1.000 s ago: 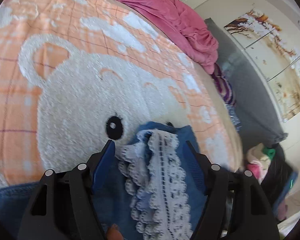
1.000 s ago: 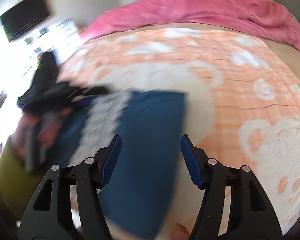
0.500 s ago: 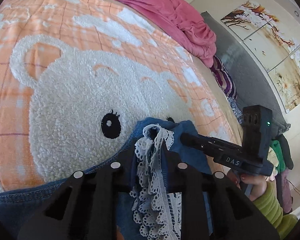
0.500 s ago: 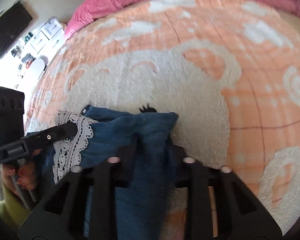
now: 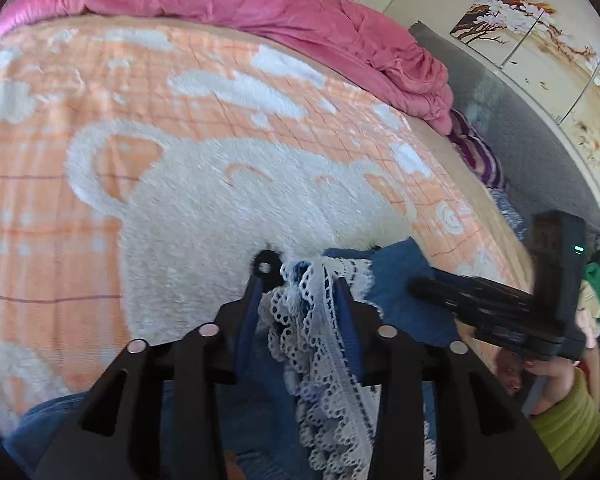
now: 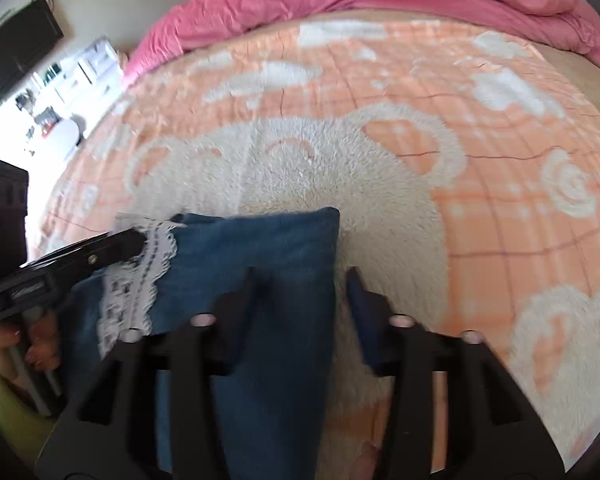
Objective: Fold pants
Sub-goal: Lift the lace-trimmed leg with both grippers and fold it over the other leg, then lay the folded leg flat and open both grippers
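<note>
Blue denim pants with a white lace trim lie folded on the orange bear blanket. My right gripper sits over the fold's right corner, its jaws opening. The left finger rests over the denim and the right pad stands clear of the cloth. In the left wrist view my left gripper straddles the lace trim, jaws opening, with the lace lying loose between the pads. Denim spreads to its right, where the right gripper reaches in. The left gripper touches the lace.
A crumpled pink quilt lies along the far edge of the bed. A grey padded surface and striped clothes are at the right. A hand in a green sleeve holds the right gripper. A black screen hangs far left.
Half a second ago both grippers were shut on the pants' edge, the left on the lace. Both jaws have since spread apart, and the cloth lies flat on the blanket.
</note>
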A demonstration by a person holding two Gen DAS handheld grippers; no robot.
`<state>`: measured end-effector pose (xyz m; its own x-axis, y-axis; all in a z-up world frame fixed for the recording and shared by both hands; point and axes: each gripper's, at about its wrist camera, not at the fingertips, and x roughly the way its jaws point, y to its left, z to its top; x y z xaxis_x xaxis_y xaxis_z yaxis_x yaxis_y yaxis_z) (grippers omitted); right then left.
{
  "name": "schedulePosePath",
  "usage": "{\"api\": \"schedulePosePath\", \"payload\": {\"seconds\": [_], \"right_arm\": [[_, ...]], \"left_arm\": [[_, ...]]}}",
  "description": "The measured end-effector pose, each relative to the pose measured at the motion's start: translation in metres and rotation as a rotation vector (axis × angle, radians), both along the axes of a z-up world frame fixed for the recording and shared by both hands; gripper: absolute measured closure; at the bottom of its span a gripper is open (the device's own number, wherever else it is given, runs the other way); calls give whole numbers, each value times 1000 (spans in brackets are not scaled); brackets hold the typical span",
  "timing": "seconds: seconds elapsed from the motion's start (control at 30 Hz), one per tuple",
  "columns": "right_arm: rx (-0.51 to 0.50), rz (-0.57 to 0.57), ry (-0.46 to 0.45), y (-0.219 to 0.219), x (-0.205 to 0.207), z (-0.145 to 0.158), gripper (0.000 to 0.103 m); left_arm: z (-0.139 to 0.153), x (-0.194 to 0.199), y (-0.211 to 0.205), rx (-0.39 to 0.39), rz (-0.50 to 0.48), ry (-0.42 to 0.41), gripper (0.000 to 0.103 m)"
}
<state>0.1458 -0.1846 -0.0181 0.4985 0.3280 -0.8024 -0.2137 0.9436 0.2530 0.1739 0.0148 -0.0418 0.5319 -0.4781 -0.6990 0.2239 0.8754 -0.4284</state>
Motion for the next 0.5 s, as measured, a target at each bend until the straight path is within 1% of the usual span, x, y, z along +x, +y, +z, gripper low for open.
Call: {"api": "schedulePosePath", "payload": {"seconds": [0.03, 0.1, 0.17, 0.23, 0.3, 0.33, 0.4, 0.5], "right_arm": [[-1, -1, -16, -4, -8, 6, 58], [-4, 2, -40, -9, -24, 16, 53], [-4, 12, -56, -13, -39, 24, 51], [-15, 27, -68, -12, -54, 30, 48], [-34, 40, -89, -11, -70, 36, 44], [-40, 48, -98, -11, -78, 39, 43], [-54, 60, -114, -10, -90, 41, 40], [-74, 78, -133, -8, -106, 41, 37]], "left_arm": [[4, -4, 3, 17, 5, -13, 62], [14, -17, 11, 43, 24, -43, 53], [21, -28, 19, 52, 42, -53, 53], [34, -42, 24, 39, 57, -74, 52], [43, -60, 27, 21, 66, -93, 47], [45, -70, 29, 14, 73, -94, 46], [47, -90, 29, 8, 82, -88, 46], [45, -113, 30, -29, 102, -59, 46]]}}
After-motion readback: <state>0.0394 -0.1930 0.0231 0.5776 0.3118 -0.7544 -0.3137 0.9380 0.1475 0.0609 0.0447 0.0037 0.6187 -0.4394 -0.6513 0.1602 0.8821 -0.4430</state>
